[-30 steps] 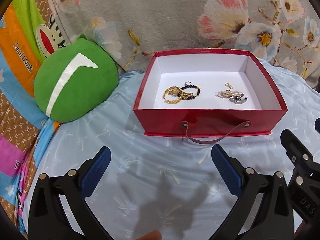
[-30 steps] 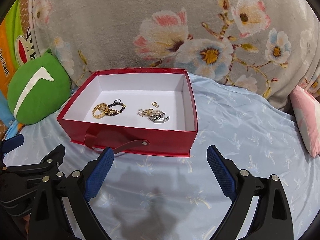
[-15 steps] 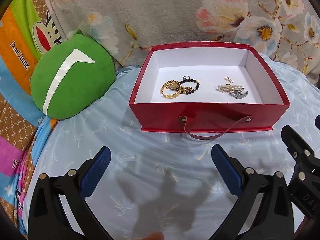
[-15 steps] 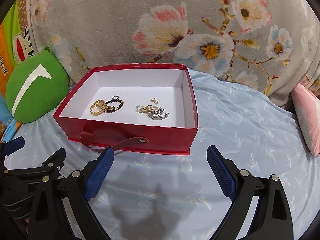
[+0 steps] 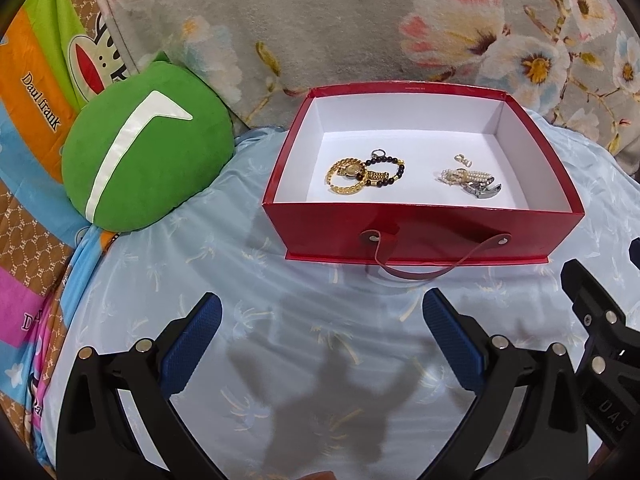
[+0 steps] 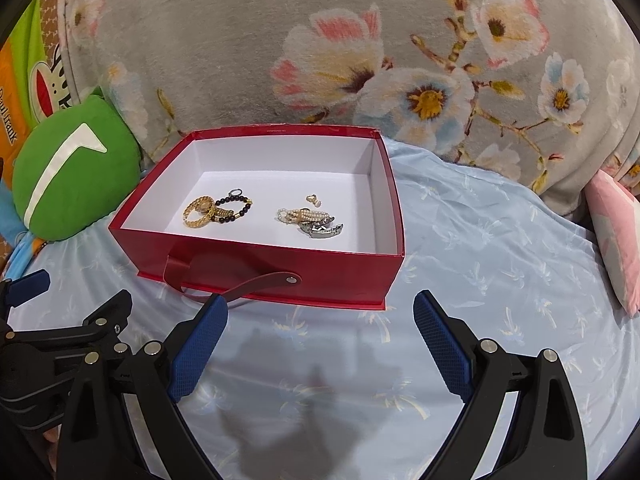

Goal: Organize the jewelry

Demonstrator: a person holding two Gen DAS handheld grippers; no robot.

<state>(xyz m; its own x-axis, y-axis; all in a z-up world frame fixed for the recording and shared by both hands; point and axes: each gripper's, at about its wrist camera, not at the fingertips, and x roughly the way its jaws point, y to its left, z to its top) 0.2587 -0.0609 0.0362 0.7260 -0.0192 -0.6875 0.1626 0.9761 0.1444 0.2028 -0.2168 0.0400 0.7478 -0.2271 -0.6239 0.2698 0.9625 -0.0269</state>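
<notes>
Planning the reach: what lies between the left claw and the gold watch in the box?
In the left wrist view: bare blue sheet, then the red box front wall with its strap handle, before the gold watch. The left claw is open.

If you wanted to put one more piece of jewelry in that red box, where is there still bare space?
The red box has bare white floor along its back wall and between the gold watch and the pearl bracelet. The two jewelry clusters themselves are crowded.
</notes>
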